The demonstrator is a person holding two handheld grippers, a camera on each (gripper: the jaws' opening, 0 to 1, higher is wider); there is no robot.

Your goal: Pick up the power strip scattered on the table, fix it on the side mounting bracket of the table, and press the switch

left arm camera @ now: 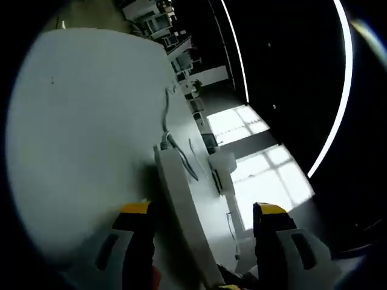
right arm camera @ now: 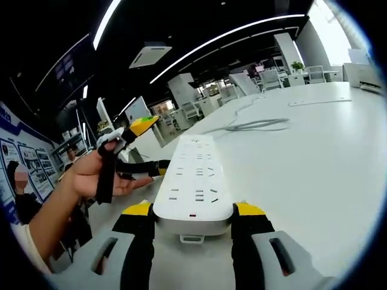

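Between right gripper (right arm camera: 192, 212) jaws: long white plastic power strip (right arm camera: 195, 181), clamped | left gripper (left arm camera: 202, 212): jaws apart astride strip's far end | white table (right arm camera: 314, 157) beneath | no legible writing.

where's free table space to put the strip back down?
Bare white table lies on the far side of the power strip from the person's hand, up to the grey cable. The left gripper view shows another wide bare stretch beside the strip. It is crowded at the table edge, around the hand and left claw.
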